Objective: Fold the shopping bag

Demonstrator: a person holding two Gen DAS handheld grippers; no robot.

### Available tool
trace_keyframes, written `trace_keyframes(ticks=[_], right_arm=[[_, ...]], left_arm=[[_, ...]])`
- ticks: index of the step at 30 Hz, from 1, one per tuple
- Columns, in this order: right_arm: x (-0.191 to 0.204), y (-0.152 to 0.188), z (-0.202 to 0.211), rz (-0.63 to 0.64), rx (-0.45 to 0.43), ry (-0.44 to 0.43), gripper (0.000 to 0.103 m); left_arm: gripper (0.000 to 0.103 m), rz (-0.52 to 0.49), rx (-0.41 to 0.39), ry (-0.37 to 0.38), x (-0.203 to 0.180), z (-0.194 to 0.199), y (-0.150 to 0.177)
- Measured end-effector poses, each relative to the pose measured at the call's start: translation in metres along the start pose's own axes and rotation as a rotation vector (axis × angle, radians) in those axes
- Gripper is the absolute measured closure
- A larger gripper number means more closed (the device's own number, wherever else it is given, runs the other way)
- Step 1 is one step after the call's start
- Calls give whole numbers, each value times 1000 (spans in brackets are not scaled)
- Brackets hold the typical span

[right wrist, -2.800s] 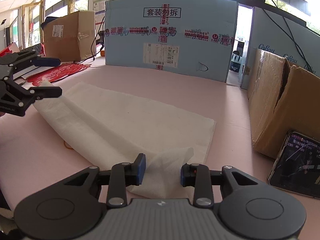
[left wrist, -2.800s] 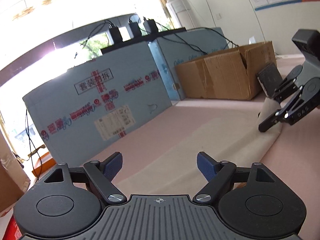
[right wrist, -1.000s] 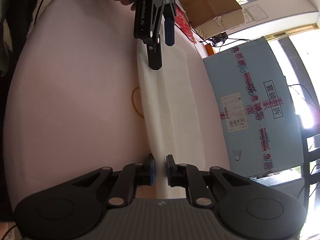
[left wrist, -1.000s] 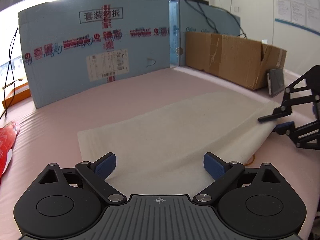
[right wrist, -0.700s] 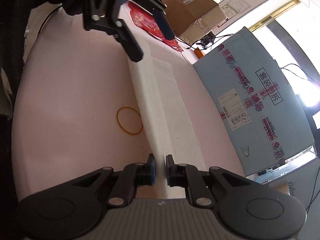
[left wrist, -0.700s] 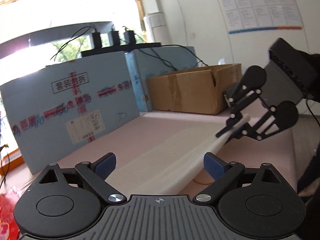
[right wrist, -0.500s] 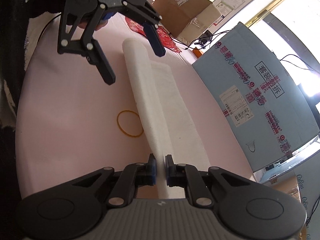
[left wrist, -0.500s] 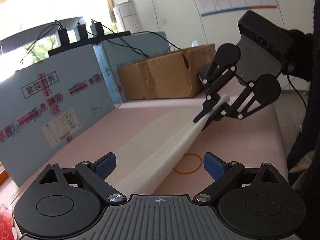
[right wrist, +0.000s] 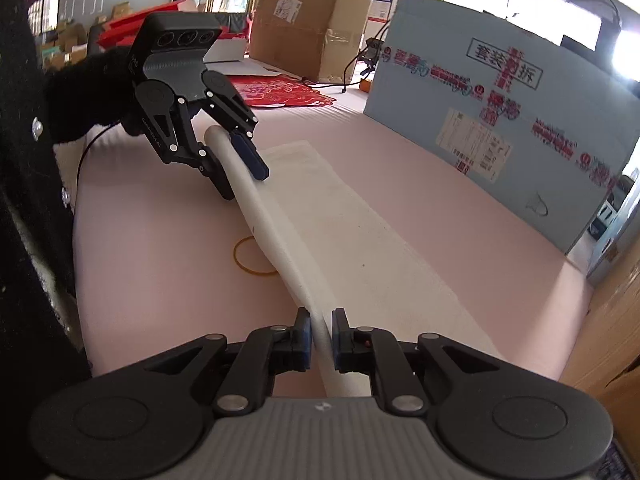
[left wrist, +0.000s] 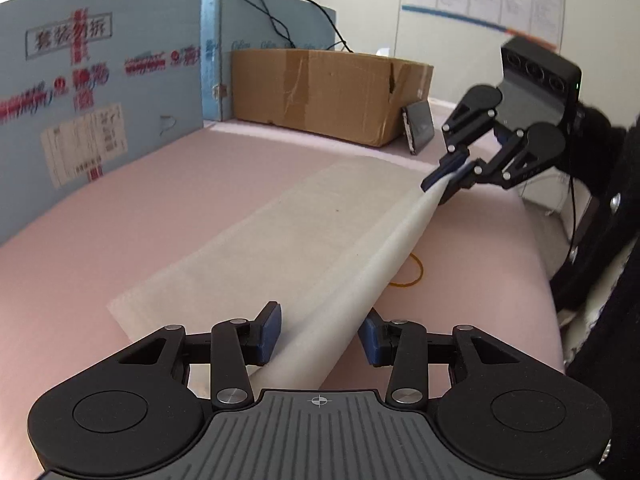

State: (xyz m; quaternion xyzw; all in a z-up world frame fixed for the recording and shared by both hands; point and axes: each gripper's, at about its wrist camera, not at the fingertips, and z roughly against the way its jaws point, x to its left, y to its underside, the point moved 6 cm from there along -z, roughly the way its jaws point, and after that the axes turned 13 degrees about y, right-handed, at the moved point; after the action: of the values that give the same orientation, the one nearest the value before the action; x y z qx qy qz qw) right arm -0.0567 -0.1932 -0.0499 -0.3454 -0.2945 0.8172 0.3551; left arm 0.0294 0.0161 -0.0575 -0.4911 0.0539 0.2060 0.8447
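A white shopping bag (left wrist: 300,232) lies flat on the pink table (left wrist: 180,184), and its near long edge is rolled into a tube lifted off the surface. My left gripper (left wrist: 320,334) has one end of the tube between its blue pads; its jaws are closing and both pads touch the roll. The right wrist view shows the same left gripper (right wrist: 244,184) straddling the raised far end of the bag (right wrist: 360,240). My right gripper (right wrist: 320,338) pinches the other end of the tube, its jaws opening slightly with the pads still on the fabric. From the left, this right gripper (left wrist: 436,192) holds the tube's tip.
A yellow rubber band (right wrist: 250,260) lies on the table under the raised tube. A cardboard box (left wrist: 328,92) with a phone (left wrist: 418,126) leaning on it stands at the far side, beside blue foam boards (left wrist: 100,80). Red paper cuttings (right wrist: 280,94) lie beyond. A dark sleeve (right wrist: 24,160) borders the table.
The left jaws have narrowed from wide open onto the rolled end of the bag. The right gripper has rolled upright and risen, so the tube now hangs between both grippers.
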Motion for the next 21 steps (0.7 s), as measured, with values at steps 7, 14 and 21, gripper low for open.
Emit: trace_keyframes(ticks=[7, 14, 21], right_arm=[[-26, 22, -2, -90, 58, 30, 67], [-50, 36, 3, -395, 28, -133, 79], [-62, 40, -14, -581, 52, -191, 82]], left_arm=[[63, 148, -92, 65, 22, 10, 3], [56, 186, -207, 108, 15, 21, -1], [43, 319, -286, 18, 10, 18, -2]])
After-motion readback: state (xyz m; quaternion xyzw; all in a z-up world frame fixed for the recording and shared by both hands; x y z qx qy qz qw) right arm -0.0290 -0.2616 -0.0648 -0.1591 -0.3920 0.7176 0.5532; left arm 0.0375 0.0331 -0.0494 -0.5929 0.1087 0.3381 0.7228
